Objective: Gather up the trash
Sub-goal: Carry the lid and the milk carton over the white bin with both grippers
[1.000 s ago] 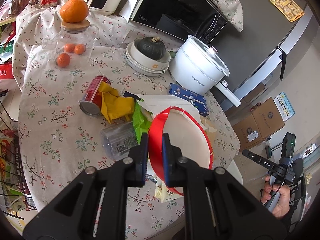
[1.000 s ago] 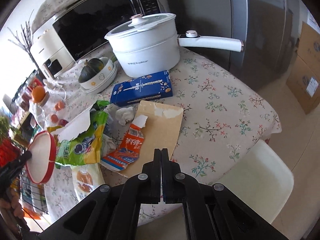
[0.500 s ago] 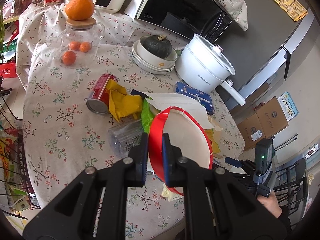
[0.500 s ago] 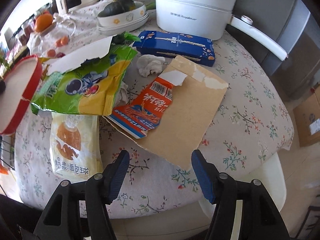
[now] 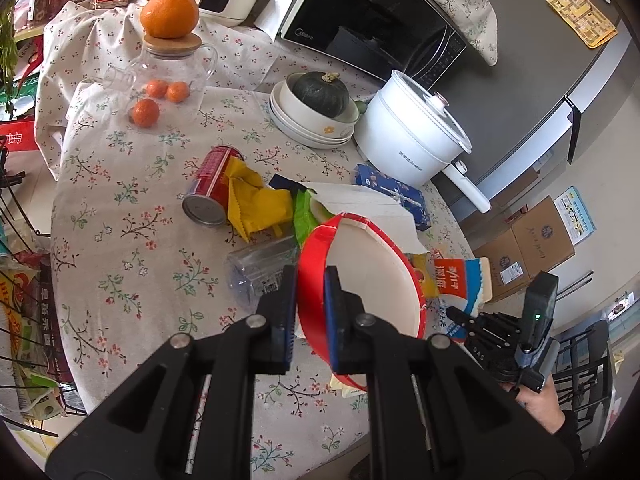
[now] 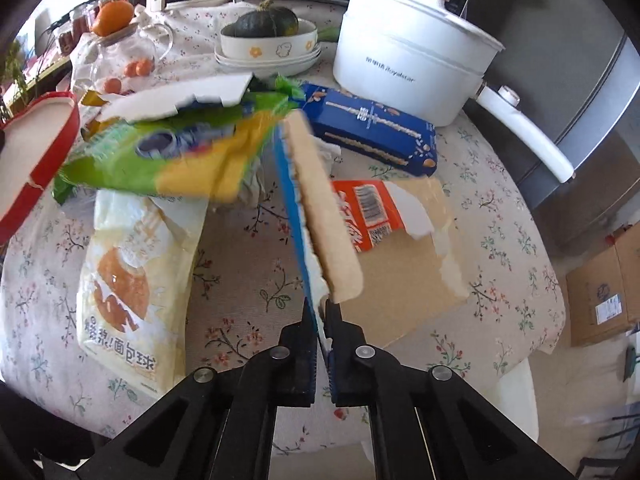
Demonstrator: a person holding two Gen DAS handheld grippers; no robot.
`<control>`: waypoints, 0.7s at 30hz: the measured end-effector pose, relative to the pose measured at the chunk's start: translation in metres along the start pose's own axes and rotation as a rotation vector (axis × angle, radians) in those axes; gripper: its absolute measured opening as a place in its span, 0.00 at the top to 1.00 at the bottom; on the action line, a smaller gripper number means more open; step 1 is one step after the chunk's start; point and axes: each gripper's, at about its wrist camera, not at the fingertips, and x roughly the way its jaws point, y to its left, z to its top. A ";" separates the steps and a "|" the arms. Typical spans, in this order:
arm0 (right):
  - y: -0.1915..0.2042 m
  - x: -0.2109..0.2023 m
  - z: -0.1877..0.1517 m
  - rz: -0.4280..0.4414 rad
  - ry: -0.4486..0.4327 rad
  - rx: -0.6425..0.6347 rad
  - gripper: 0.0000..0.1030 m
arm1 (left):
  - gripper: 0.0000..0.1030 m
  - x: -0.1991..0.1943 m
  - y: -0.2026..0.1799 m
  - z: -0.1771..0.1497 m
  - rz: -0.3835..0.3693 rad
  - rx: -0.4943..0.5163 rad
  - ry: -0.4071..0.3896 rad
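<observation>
My left gripper (image 5: 310,280) is shut on the wall of a red paper bowl (image 5: 372,280) with a white inside, held above the floral table (image 5: 120,240). My right gripper (image 6: 320,316) is shut on the edge of a torn carton piece (image 6: 316,208), blue-printed on one face and tan on the other, standing edge-on. From the left wrist view that piece (image 5: 460,280) shows orange, white and blue print. Around it lie a green snack bag (image 6: 168,160), a pale bread bag (image 6: 132,280), tan cardboard (image 6: 408,280), a red can (image 5: 212,188) and a clear cup (image 5: 260,272).
A white pot (image 5: 412,136), stacked bowls holding a squash (image 5: 316,108), a blue box (image 6: 376,132) and a glass jug of oranges (image 5: 168,72) stand at the back. Cardboard boxes (image 5: 532,256) sit on the floor to the right. A wire rack (image 5: 24,320) stands on the left.
My right gripper opened, dropped toward the cardboard at the table's near edge, then shut on the carton piece and tipped it up. My left gripper kept hold of the red bowl.
</observation>
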 end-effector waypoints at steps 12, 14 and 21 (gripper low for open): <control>-0.059 -0.079 -0.009 0.101 -0.157 0.216 0.99 | 0.86 0.003 -0.024 -0.002 -0.032 0.034 0.007; -0.065 -0.086 -0.008 0.108 -0.176 0.236 0.99 | 0.86 0.004 -0.028 -0.003 -0.038 0.039 0.009; -0.085 -0.102 -0.016 0.128 -0.198 0.301 0.99 | 0.86 0.010 -0.051 -0.005 -0.064 0.076 0.019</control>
